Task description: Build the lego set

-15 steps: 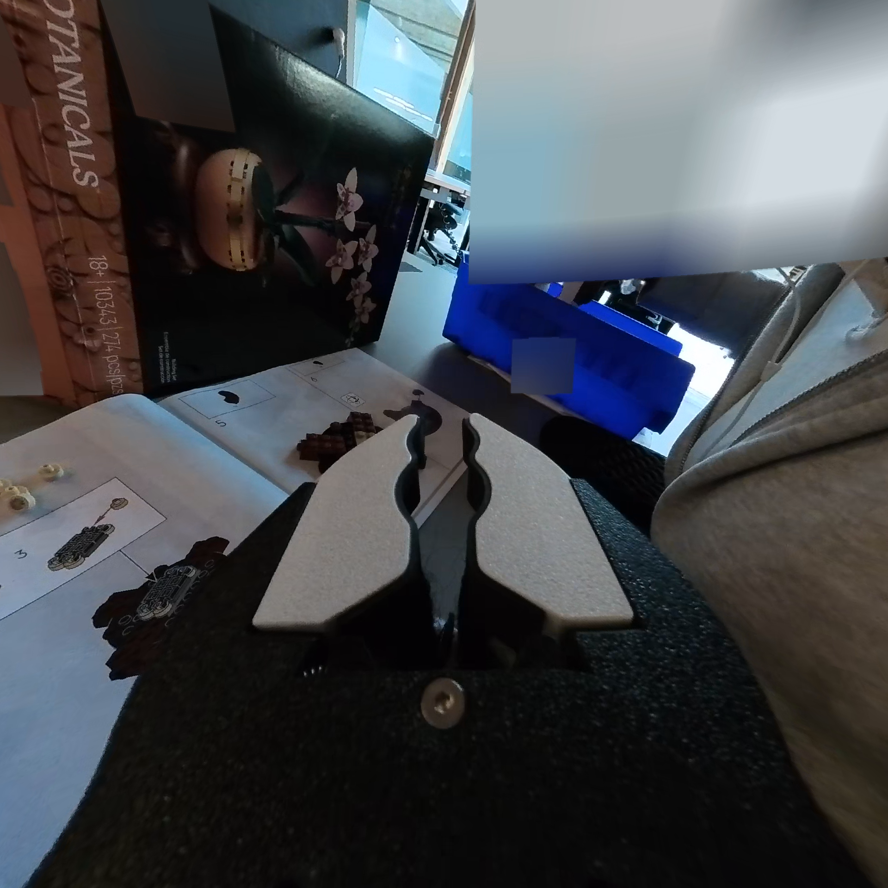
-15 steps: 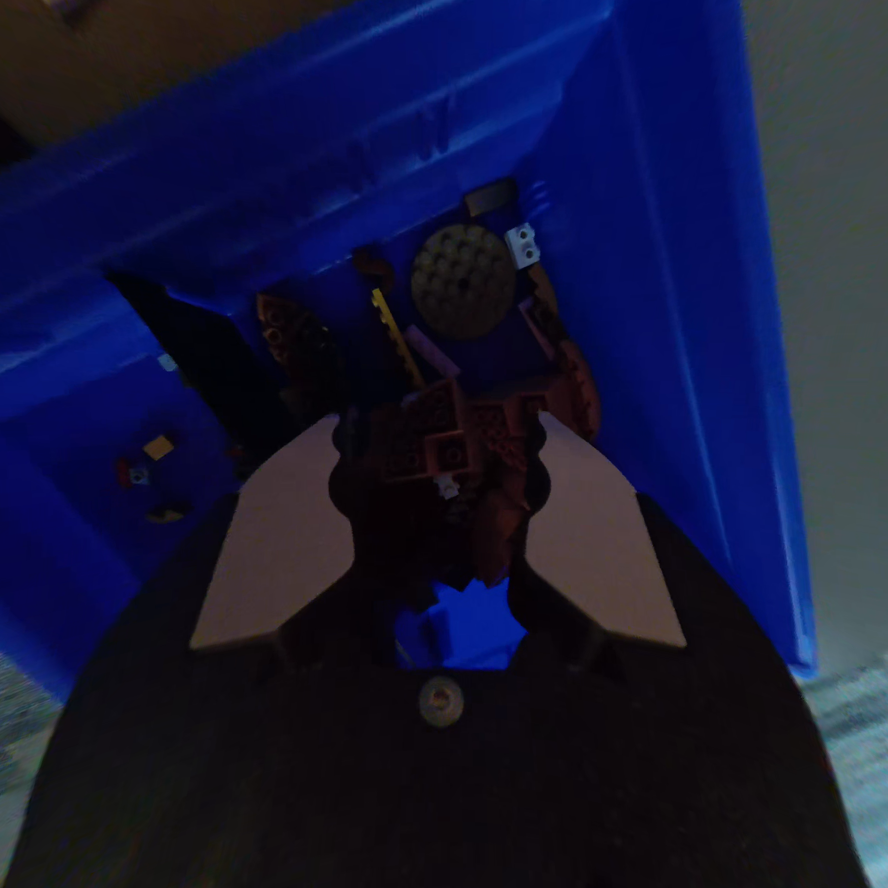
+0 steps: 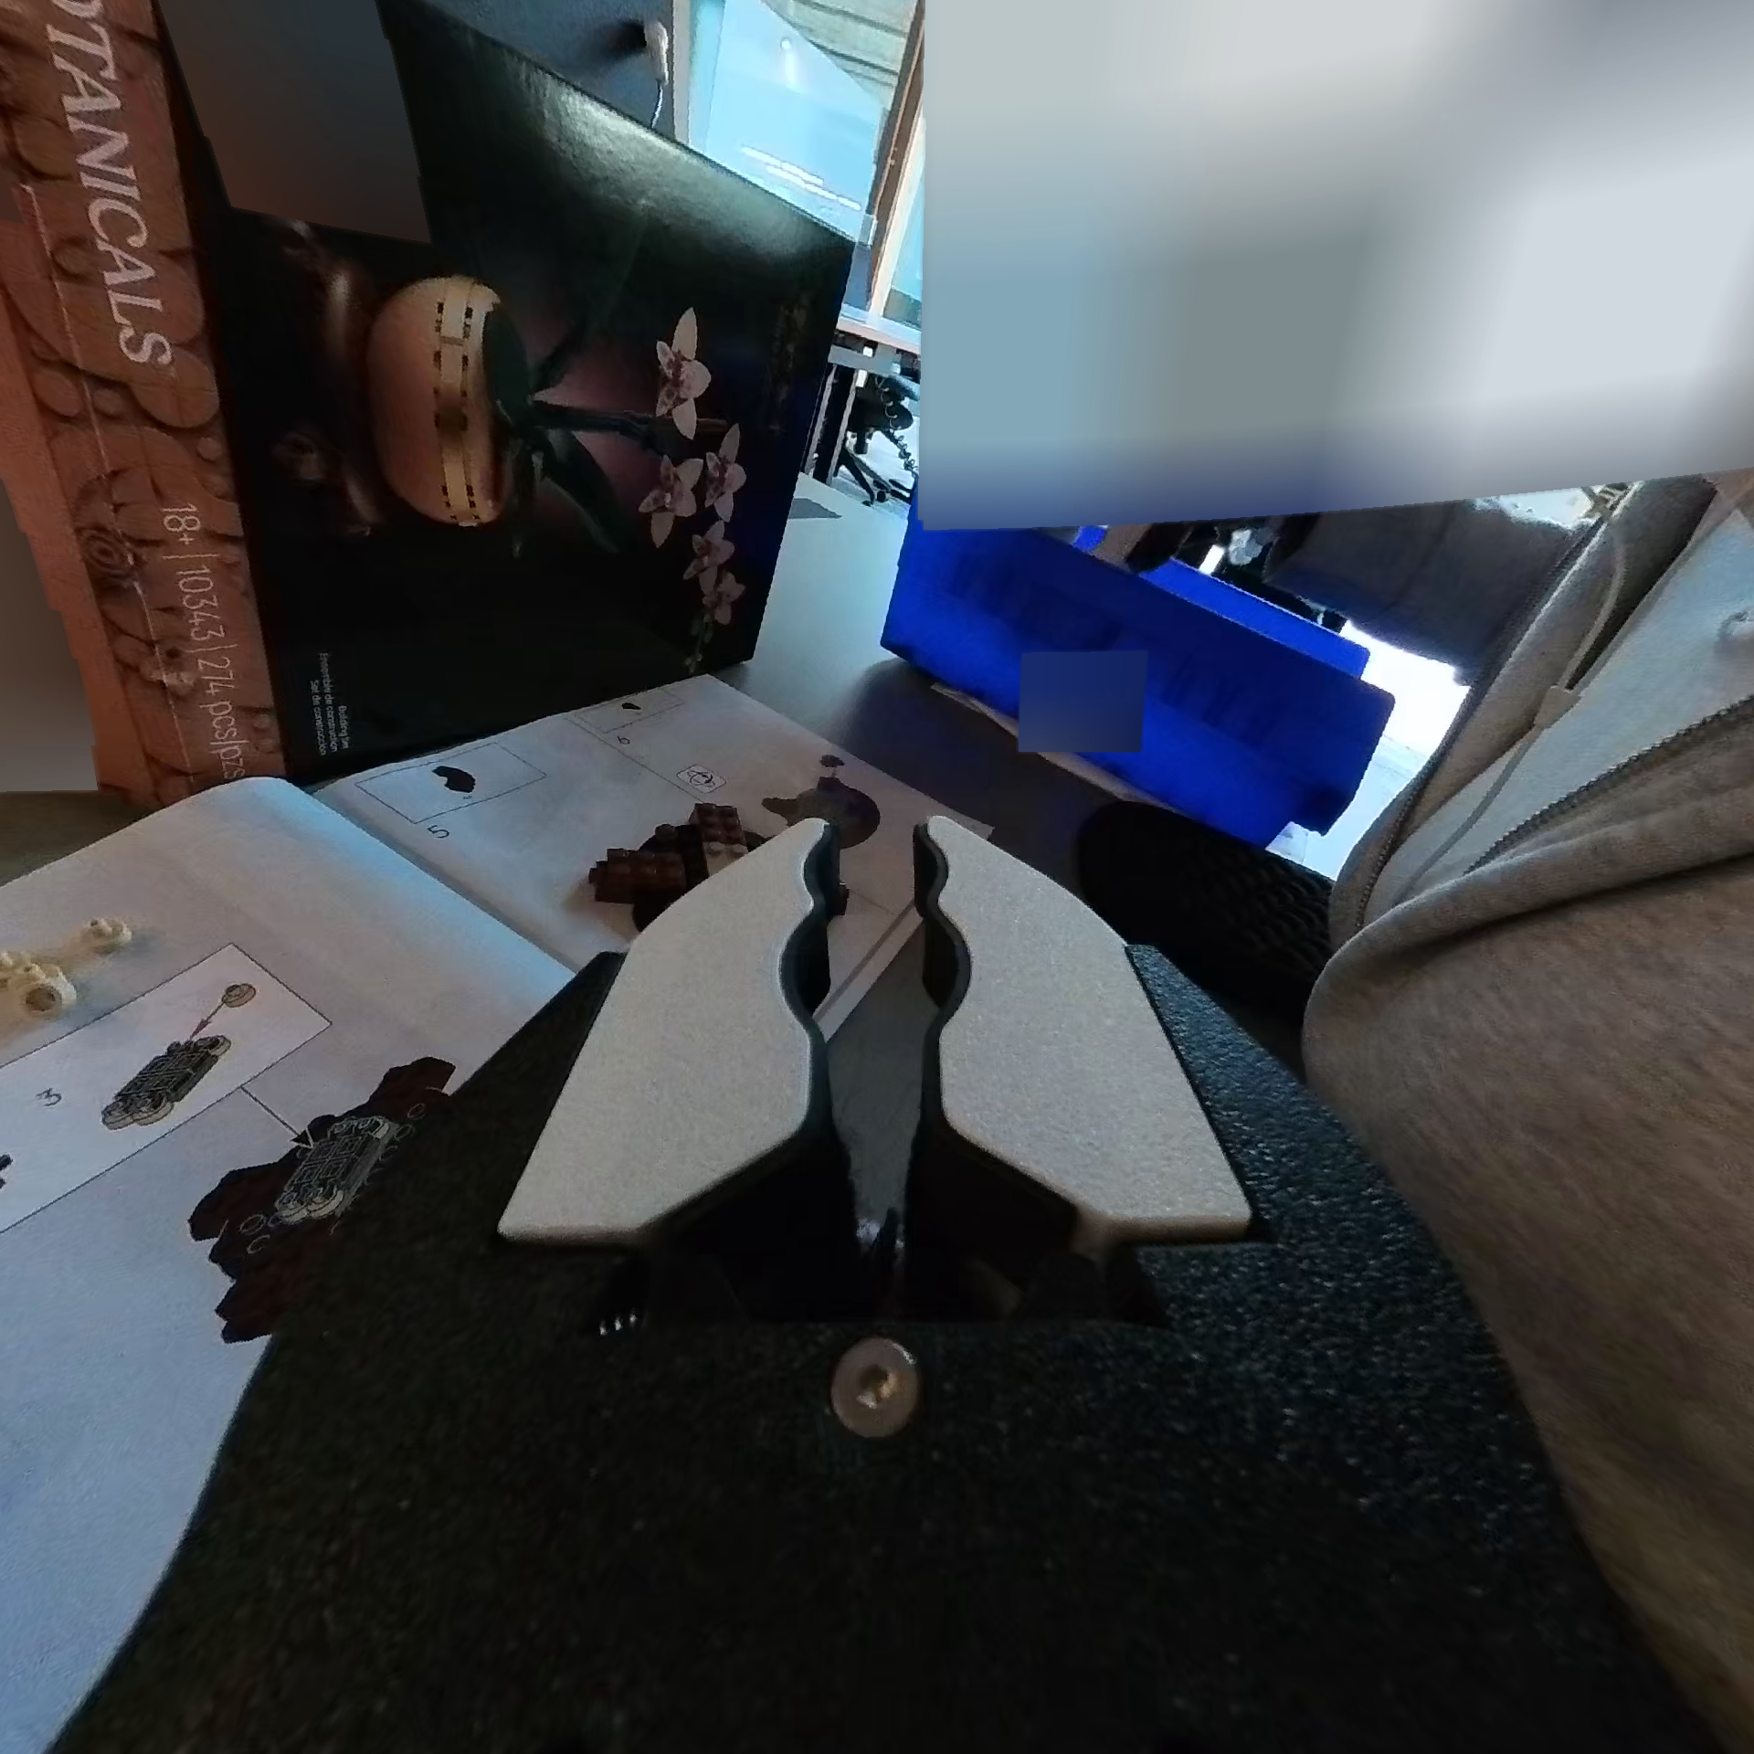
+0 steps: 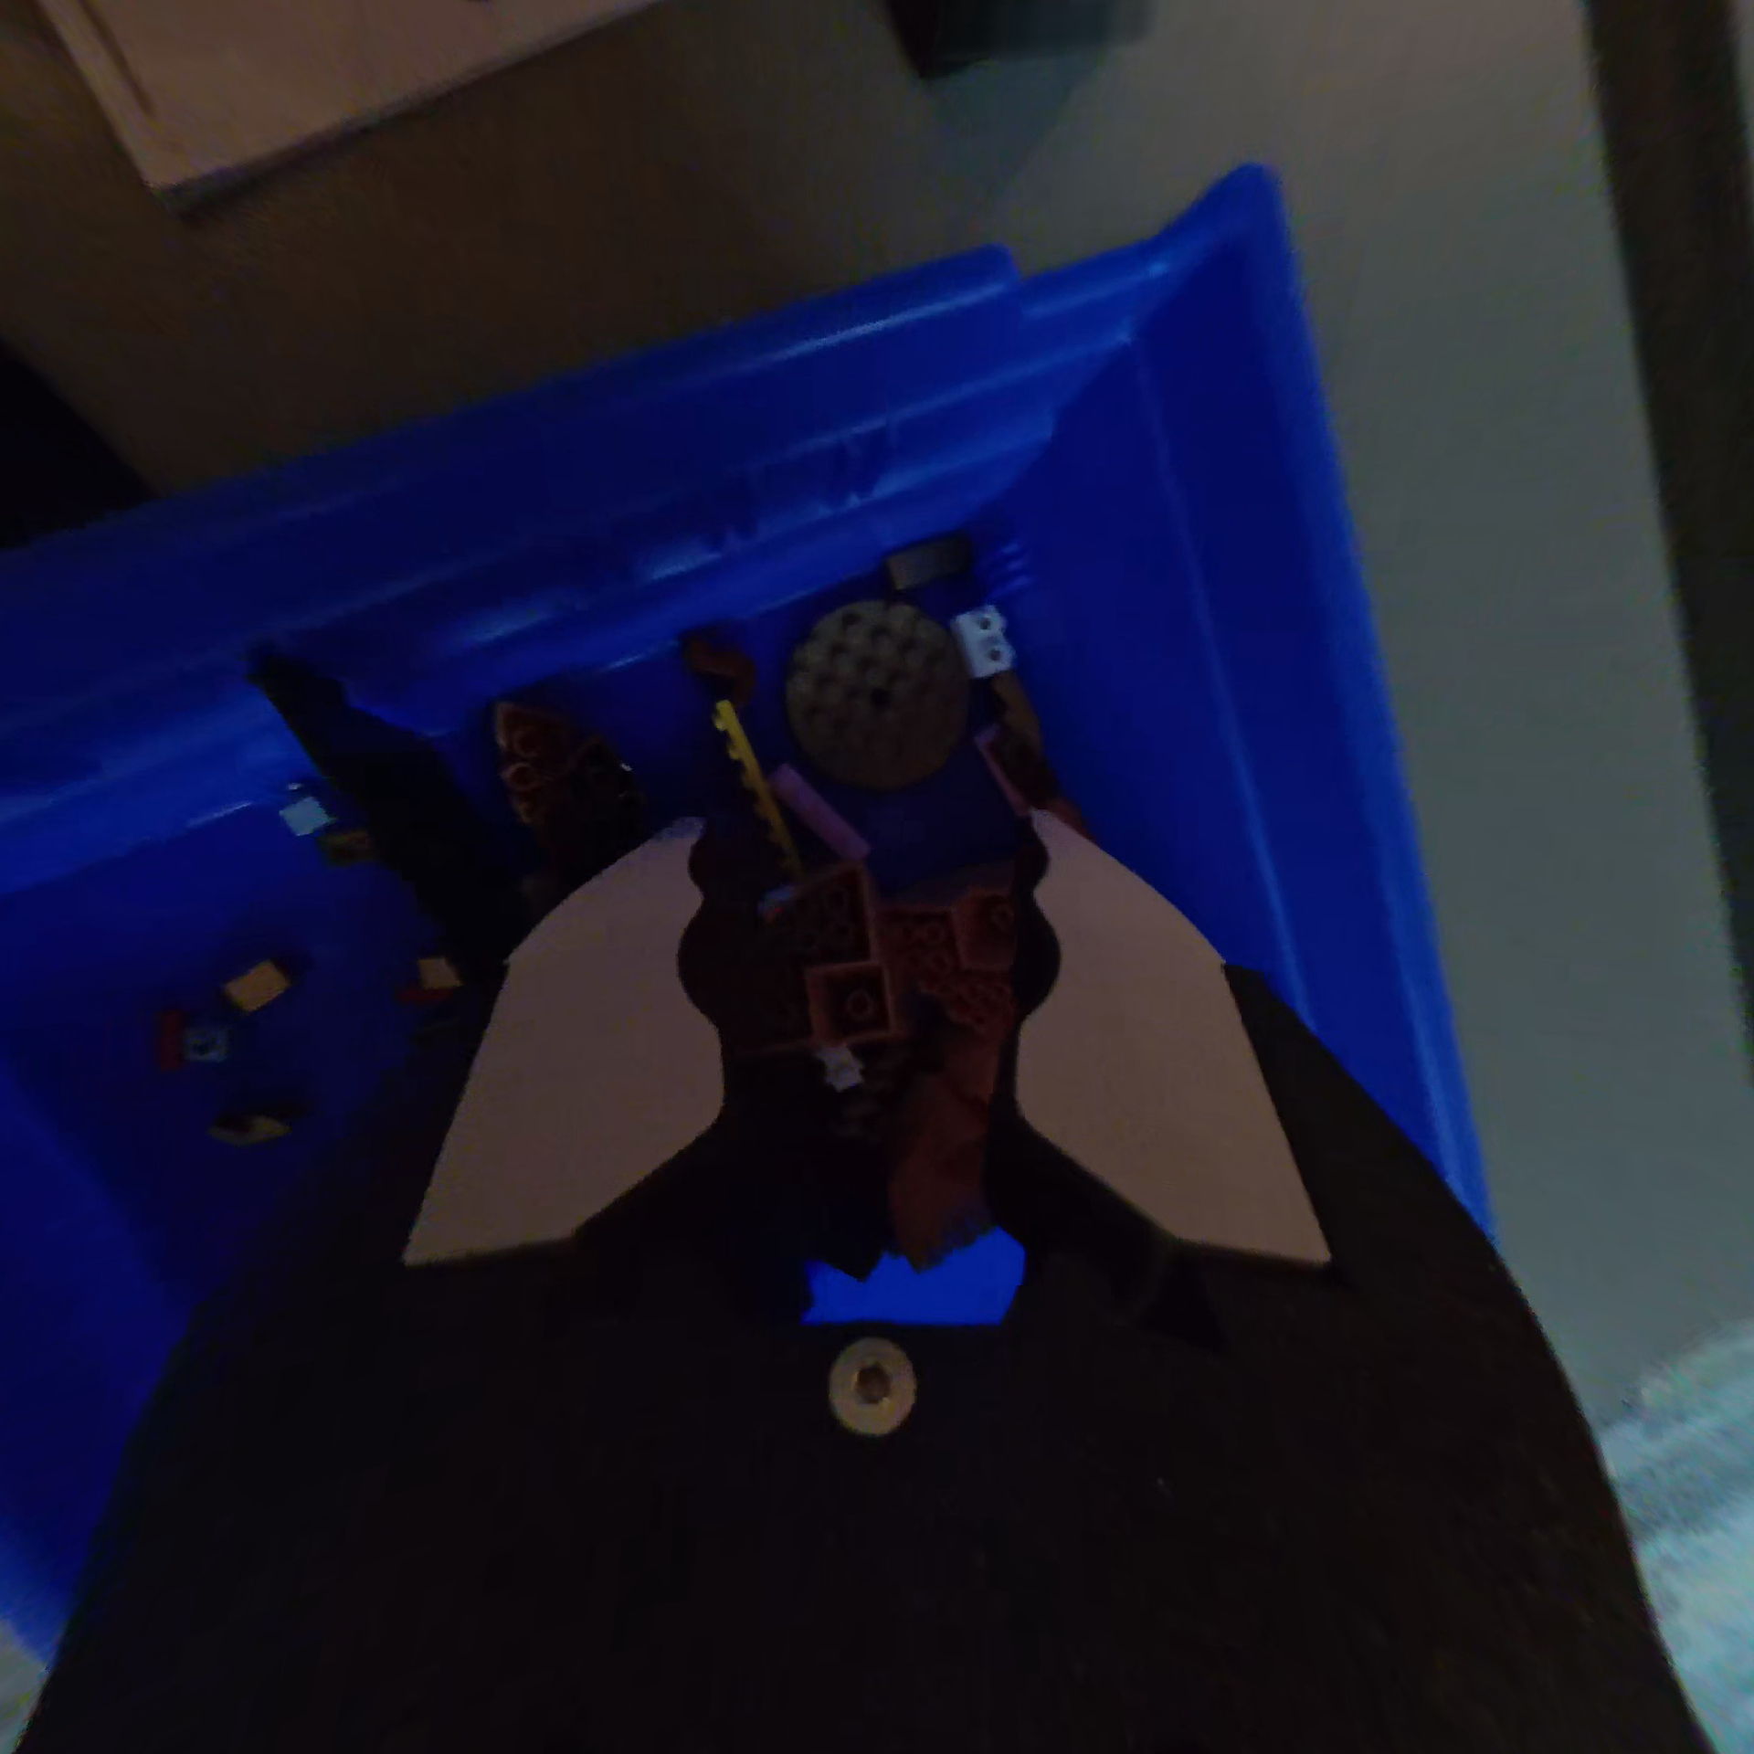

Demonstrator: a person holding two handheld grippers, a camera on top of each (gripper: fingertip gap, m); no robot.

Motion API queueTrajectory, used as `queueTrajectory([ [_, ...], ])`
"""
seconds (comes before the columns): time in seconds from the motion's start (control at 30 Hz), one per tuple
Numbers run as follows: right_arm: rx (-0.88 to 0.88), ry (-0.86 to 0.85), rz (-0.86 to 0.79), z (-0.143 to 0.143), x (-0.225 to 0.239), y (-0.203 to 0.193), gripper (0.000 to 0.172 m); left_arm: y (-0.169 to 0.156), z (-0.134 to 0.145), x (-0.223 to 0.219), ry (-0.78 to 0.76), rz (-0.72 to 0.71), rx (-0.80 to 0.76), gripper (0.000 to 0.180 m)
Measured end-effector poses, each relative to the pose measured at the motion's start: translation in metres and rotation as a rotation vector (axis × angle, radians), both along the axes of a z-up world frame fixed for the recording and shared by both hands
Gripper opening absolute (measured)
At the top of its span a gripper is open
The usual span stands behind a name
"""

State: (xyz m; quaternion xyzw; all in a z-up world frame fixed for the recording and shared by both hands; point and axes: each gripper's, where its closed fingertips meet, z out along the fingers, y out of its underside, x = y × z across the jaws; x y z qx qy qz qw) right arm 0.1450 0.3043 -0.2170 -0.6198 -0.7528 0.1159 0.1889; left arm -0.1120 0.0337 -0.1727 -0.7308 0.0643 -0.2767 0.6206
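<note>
left view, left to right: cream pieces lie on the open booklet, and a dark printed box stands at the far left. a small brown brick assembly sits on the page, just left of and behind my left gripper. that gripper's fingers are nearly together, with a thin gap showing only paper, so it's pinching nothing. it's held low and about level over the near edge of the booklet, pointing far. the blue bin is far right, a grey sleeve near right.

right view is dim and a bit blurred. small loose bits lie in the bin's left part. my right gripper points steeply down into the blue bin, fingers spread, over a pile of brown bricks that sits between them. there's a dark gap on the left pad side and i can't tell about contact on the right, so they're not gripped. a yellow strip, a round studded plate and a white brick lie beyond the tips, towards the bin's right wall.

handling, my guess: the bricks are light, hard, smooth plastic. they're stiff and not fragile but could skate or tip out of a pinch, and the pile may shift. best to take one across flat opposite sides, not the studs, and squarely.
</note>
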Motion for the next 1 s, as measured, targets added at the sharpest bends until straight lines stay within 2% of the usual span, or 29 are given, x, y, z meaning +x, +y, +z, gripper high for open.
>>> queueTrajectory([
  [0.1,-0.038,-0.021,0.030,-0.010,-0.005,-0.007,0.065,0.000,0.000,0.000,-0.004,0.001,-0.004,0.014],
  [0.23,-0.050,-0.080,0.062,-0.022,-0.007,-0.012,0.066,0.001,-0.001,0.000,0.003,0.002,-0.010,0.014],
  [0.53,0.028,-0.252,0.036,-0.046,0.018,0.005,0.035,0.002,-0.003,0.001,0.013,0.001,-0.022,0.014],
  [0.73,0.025,-0.236,-0.033,-0.041,0.027,0.014,0.019,0.002,-0.004,0.001,0.011,-0.002,-0.028,0.014],
  [1.0,0.046,-0.244,-0.083,-0.034,0.040,0.018,0.014,0.002,-0.004,0.002,0.013,0.000,-0.024,0.014],
])
